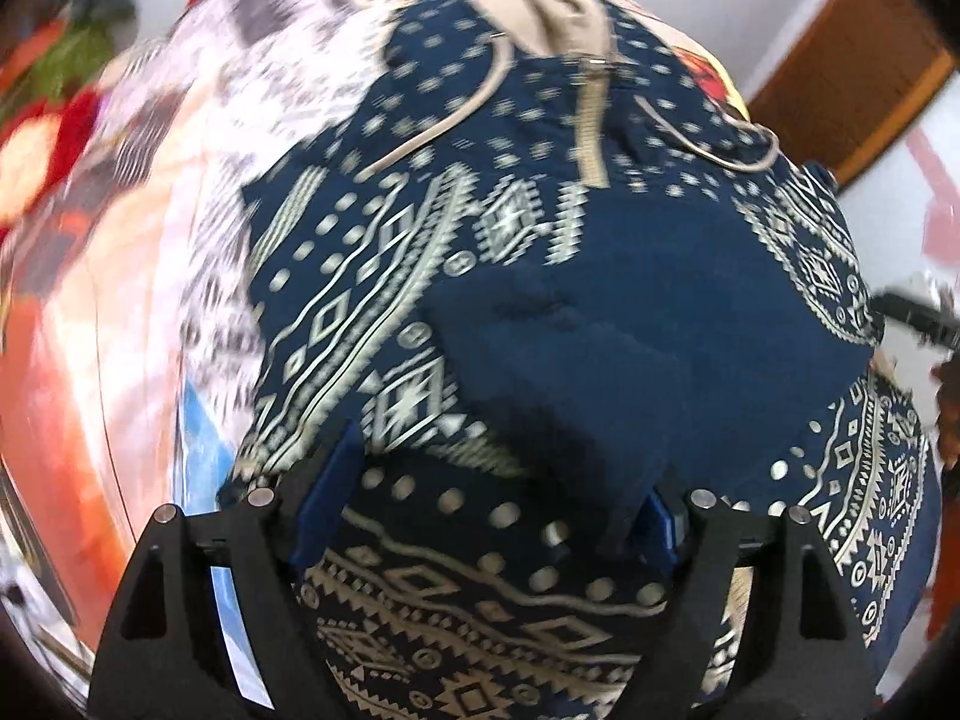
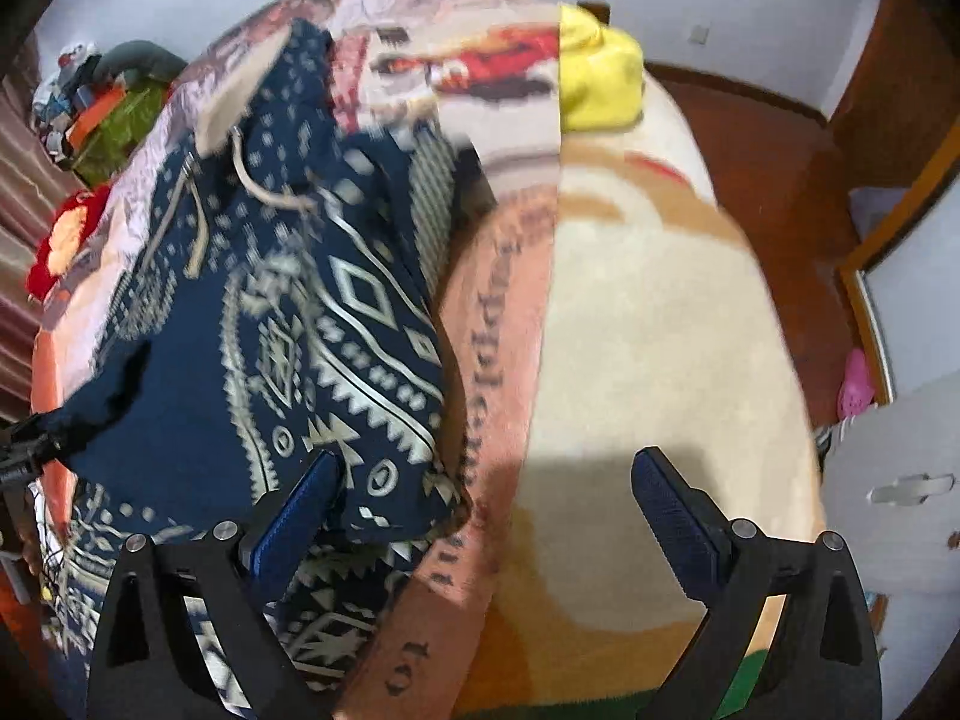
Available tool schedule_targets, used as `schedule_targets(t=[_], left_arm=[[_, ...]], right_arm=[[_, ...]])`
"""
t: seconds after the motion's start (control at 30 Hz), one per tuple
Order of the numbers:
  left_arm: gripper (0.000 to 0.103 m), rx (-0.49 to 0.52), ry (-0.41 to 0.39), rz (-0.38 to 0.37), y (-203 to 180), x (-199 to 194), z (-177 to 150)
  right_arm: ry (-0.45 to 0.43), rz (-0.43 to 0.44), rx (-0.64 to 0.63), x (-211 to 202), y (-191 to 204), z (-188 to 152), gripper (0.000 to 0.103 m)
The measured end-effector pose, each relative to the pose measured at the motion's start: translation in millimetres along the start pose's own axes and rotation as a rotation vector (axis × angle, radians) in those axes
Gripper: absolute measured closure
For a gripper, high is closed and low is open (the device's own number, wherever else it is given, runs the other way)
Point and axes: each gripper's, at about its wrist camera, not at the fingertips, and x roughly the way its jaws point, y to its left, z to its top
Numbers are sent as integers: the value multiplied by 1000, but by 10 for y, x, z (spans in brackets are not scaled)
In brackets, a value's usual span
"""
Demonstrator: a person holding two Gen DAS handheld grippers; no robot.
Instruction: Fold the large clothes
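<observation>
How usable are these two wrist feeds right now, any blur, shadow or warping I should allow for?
Left wrist view: strong motion blur on the printed blanket at left, while the navy patterned garment is sharper centrally. Right wrist view: lighter blur, a hard shadow on the cream blanket between the fingers. Both views: fisheye bending, dark corners.

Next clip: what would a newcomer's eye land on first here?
The navy hoodie with cream geometric print fills the left wrist view, lying on a printed blanket over the bed. In the right wrist view a yellow garment sits at the bed's far end. The right claw stands open beside the hoodie's edge.
</observation>
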Motion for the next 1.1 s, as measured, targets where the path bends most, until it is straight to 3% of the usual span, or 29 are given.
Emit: schedule_targets(t=[0.1, 0.23, 0.33, 0.43, 0.53, 0.67, 0.77, 0.83, 0.97, 1.1], left_arm=[[22, 48, 17, 19, -188, 119, 152], [22, 85, 57, 76, -340, 380, 295], [23, 88, 12, 151, -335, 346, 403], [24, 6, -92, 211, -92, 50, 511], [24, -96, -133, 201, 289, -223, 513], [22, -179, -89, 122, 694, -311, 302], [22, -217, -66, 165, 865, -304, 91], [22, -294, -30, 165, 1046, -279, -56], [22, -413, 12, 77, 1283, -219, -293], [22, -457, -3, 4, 1324, -190, -286]], right_arm=[[-51, 34, -8, -153, 116, 134, 5], [-48, 32, -29, -54, 282, 310, 5], [8, -34, -66, 238, 387, 332, 5], [59, -83, -103, 511, 428, 255, 4], [51, -61, -90, 481, 367, 269, 4], [47, -51, -87, 472, 329, 268, 4], [45, -54, -89, 467, 317, 269, 4], [45, -56, -87, 456, 310, 259, 4], [45, -65, -93, 474, 324, 267, 4], [42, -75, -83, 402, 357, 283, 4]])
